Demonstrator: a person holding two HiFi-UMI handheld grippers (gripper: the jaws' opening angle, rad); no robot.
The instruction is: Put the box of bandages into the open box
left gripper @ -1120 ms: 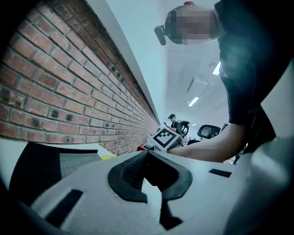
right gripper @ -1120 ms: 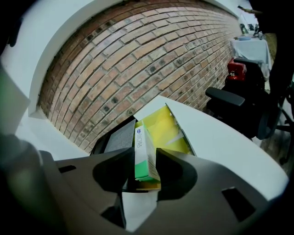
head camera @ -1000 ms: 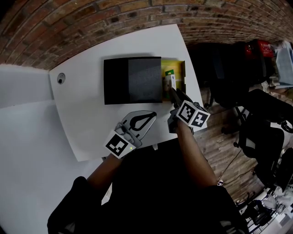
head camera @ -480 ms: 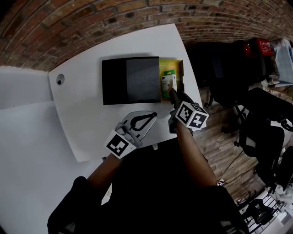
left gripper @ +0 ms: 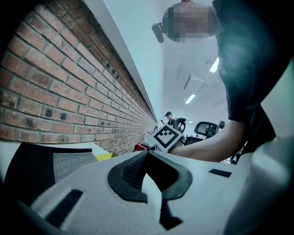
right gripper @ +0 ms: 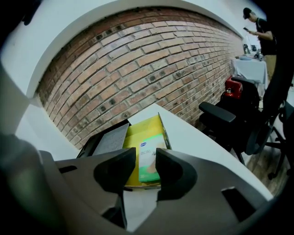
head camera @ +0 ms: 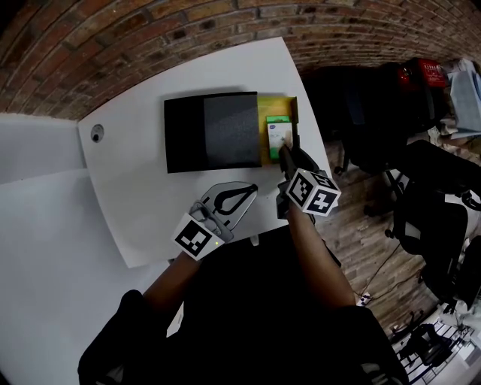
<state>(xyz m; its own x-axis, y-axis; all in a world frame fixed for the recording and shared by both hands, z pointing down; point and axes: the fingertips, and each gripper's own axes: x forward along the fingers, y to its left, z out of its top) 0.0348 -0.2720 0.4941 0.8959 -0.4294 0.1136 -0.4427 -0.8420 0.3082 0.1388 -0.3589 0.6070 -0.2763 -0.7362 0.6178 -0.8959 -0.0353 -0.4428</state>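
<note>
The green and white box of bandages [head camera: 278,134] [right gripper: 149,161] lies flat inside the open box's yellow tray [head camera: 264,150] [right gripper: 138,131]. The open box's black lid [head camera: 212,132] [right gripper: 109,140] lies spread out to the tray's left. My right gripper [head camera: 285,155] [right gripper: 146,156] hovers just short of the tray's near end. It is open, and its jaws frame the bandage box without touching it. My left gripper [head camera: 252,188] [left gripper: 147,154] rests on the white table [head camera: 143,203] near the front edge, with its jaw tips together and nothing between them.
A round cable hole [head camera: 96,133] sits in the table's left corner. The brick wall [head camera: 188,22] runs behind the table. Black office chairs [head camera: 428,203] and a red case [head camera: 427,74] stand on the wooden floor to the right, past the table's right edge.
The bandage box has gone from standing on its edge in the tray to lying flat. My right gripper has drawn back slightly. The left gripper has not moved.
</note>
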